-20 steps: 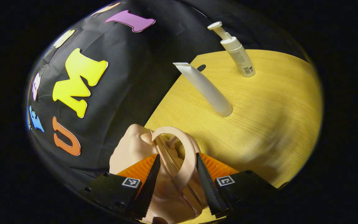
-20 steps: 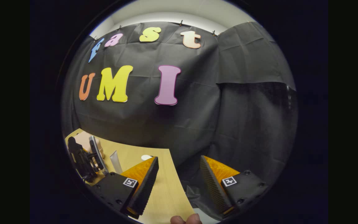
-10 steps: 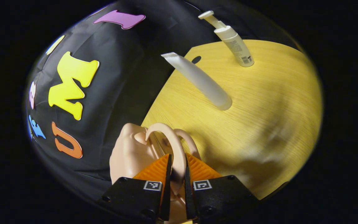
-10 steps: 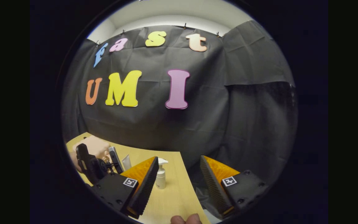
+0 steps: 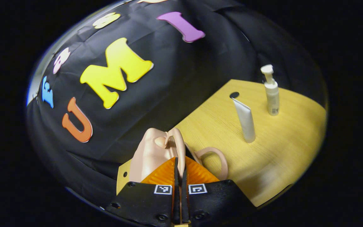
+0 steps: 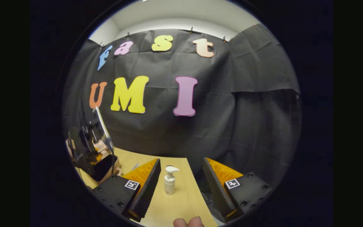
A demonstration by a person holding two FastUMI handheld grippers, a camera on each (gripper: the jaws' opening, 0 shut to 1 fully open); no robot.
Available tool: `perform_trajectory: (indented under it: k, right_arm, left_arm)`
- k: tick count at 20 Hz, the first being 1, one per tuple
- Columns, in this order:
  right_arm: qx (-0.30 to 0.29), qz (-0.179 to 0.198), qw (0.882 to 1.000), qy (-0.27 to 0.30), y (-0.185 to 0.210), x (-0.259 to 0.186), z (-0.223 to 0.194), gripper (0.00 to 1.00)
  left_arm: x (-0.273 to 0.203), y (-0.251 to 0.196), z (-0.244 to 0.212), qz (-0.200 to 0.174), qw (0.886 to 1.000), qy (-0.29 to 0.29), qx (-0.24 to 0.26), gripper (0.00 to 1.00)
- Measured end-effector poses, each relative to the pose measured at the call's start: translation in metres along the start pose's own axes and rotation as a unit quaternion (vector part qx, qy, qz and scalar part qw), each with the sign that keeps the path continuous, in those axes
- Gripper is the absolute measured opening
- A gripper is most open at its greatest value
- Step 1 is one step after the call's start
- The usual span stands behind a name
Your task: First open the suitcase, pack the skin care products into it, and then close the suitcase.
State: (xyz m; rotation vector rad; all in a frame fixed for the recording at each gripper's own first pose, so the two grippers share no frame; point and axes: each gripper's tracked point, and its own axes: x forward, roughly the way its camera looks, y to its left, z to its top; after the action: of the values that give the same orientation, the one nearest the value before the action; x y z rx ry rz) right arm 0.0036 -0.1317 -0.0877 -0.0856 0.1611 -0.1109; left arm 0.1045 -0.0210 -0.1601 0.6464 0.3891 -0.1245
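Note:
The small peach suitcase (image 5: 148, 154) stands at the near left corner of the table. My left gripper (image 5: 179, 160) is shut on one of its looped handles (image 5: 177, 143). The second handle (image 5: 214, 157) hangs apart to the right, over the table. A white tube (image 5: 245, 121) stands upright on its cap, and a white pump bottle (image 5: 271, 94) stands behind it. My right gripper (image 6: 181, 167) is open in the air above the table, and the pump bottle (image 6: 169, 180) shows farther off between its fingers. At the left of the right gripper view, the left gripper (image 6: 88, 151) is raised over the suitcase (image 6: 101, 147).
The yellow wooden table (image 5: 282, 148) ends at the black cloth wall close behind the suitcase and bottles. A round dark hole (image 5: 234, 94) sits near its far edge, by the tube. A person's fingertips (image 6: 188, 222) show at the bottom of the right gripper view.
My left gripper has shut on one suitcase handle and lifted, and the two handles have parted. The right gripper view has swung so that the pump bottle now shows between its open fingers.

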Motion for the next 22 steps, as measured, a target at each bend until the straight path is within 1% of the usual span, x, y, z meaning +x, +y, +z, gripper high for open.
perform_trajectory:
  k: [3, 5, 7, 8, 9, 10, 12, 14, 16, 18, 19, 20, 22]
  right_arm:
    - [-0.006, 0.018, 1.000, -0.016, 0.027, 0.003, 0.018, 0.80]
    - [-0.012, 0.031, 0.999, -0.020, 0.048, 0.004, 0.025, 0.80]
    - [-0.018, 0.046, 0.999, -0.021, 0.070, 0.003, 0.030, 0.80]
    - [-0.020, 0.053, 0.998, -0.023, 0.081, 0.002, 0.035, 0.79]
    - [-0.025, 0.060, 0.998, -0.025, 0.092, 0.001, 0.038, 0.80]
    - [-0.032, 0.065, 0.997, -0.026, 0.102, 0.001, 0.041, 0.80]
    - [-0.033, 0.073, 0.996, -0.025, 0.119, 0.000, 0.047, 0.80]
    - [-0.032, 0.074, 0.996, -0.024, 0.136, 0.000, 0.051, 0.79]
    - [-0.045, 0.080, 0.996, -0.021, 0.156, -0.001, 0.052, 0.80]
    - [-0.061, 0.088, 0.994, -0.014, 0.172, -0.003, 0.047, 0.80]
    - [-0.068, 0.088, 0.994, -0.008, 0.176, -0.005, 0.042, 0.78]
    - [-0.074, 0.087, 0.993, -0.001, 0.179, -0.007, 0.038, 0.80]
    - [-0.087, 0.085, 0.992, 0.014, 0.183, -0.010, 0.032, 0.80]
  left_arm:
    - [-0.020, 0.067, 0.010, 0.035, 0.997, -0.048, -0.055, 0.05]
    - [-0.024, 0.118, 0.000, 0.054, 0.989, -0.076, -0.112, 0.05]
    - [-0.024, 0.154, -0.011, 0.040, 0.978, -0.099, -0.178, 0.05]
    - [-0.028, 0.173, -0.013, 0.039, 0.973, -0.112, -0.200, 0.05]
    - [-0.032, 0.194, -0.022, 0.048, 0.970, -0.118, -0.209, 0.05]
    - [-0.034, 0.215, -0.037, 0.059, 0.968, -0.120, -0.214, 0.05]
    - [-0.031, 0.257, -0.074, 0.087, 0.960, -0.113, -0.240, 0.04]
    - [-0.028, 0.287, -0.114, 0.096, 0.952, -0.107, -0.270, 0.05]
    - [-0.017, 0.307, -0.164, 0.101, 0.946, -0.090, -0.296, 0.04]
    - [0.002, 0.316, -0.218, 0.102, 0.937, -0.055, -0.329, 0.05]
    - [0.011, 0.315, -0.245, 0.098, 0.932, -0.036, -0.347, 0.05]
    - [0.020, 0.314, -0.272, 0.092, 0.926, -0.016, -0.366, 0.05]
    - [0.037, 0.303, -0.314, 0.073, 0.913, 0.026, -0.400, 0.05]
